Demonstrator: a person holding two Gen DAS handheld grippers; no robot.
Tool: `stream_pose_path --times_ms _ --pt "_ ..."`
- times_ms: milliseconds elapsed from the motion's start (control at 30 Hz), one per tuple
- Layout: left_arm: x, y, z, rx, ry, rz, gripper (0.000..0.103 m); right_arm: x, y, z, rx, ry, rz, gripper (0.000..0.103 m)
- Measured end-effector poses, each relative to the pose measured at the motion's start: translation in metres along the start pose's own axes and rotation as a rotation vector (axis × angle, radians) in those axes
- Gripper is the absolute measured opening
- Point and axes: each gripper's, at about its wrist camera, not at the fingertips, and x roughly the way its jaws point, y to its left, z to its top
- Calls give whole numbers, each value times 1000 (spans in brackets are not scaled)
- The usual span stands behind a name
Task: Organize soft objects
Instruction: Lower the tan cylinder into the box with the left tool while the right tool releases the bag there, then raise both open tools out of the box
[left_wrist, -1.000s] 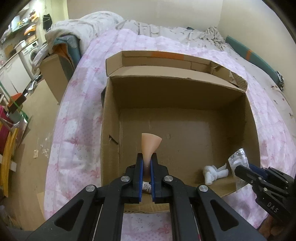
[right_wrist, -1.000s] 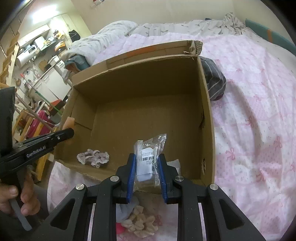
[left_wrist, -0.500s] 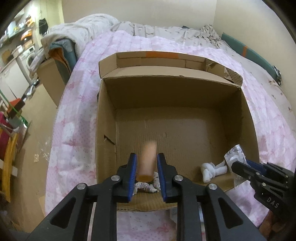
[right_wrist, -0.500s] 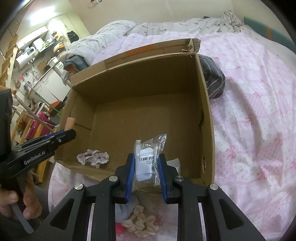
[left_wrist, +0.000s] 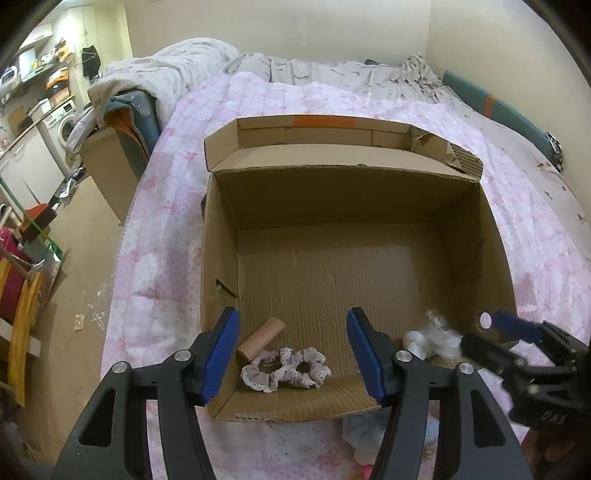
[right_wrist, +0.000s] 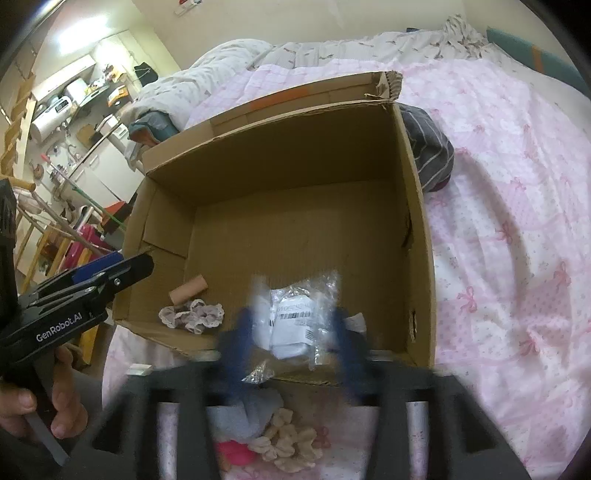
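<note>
An open cardboard box (left_wrist: 480, 236) (right_wrist: 417, 206) sits on a pink bedspread. My left gripper (left_wrist: 293, 354) hangs over the box's near left corner, its jaws opening with nothing between them. Below it a beige sponge roll (left_wrist: 261, 338) (right_wrist: 187, 291) lies on the box floor beside a frilly scrunchie (left_wrist: 284, 373) (right_wrist: 192, 314). My right gripper (right_wrist: 293, 332) is blurred, its jaws opening. A clear plastic bag with a white item (right_wrist: 295, 321) (left_wrist: 432, 332) drops free between them into the box's near right corner.
On the bedspread in front of the box lie a cream scrunchie (right_wrist: 284, 443), a grey cloth (right_wrist: 255, 410) and a pink item (right_wrist: 232, 454). A striped dark cloth (right_wrist: 432, 155) sits behind the box's right wall. A person's hand (right_wrist: 22, 410) holds the left gripper.
Both grippers went from shut to open. The beige sponge fell from the left gripper onto the box floor. The bagged item slipped out of the right gripper's hold.
</note>
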Motion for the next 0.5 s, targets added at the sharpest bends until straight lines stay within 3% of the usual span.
stream_pose_path --times_ms 33,500 --pt "-1 0 0 0 -3 1 57 -3 0 0 7 -23 1 88" --pt "-4 -3 -2 14 -16 0 57 -9 -4 3 24 -46 7 88"
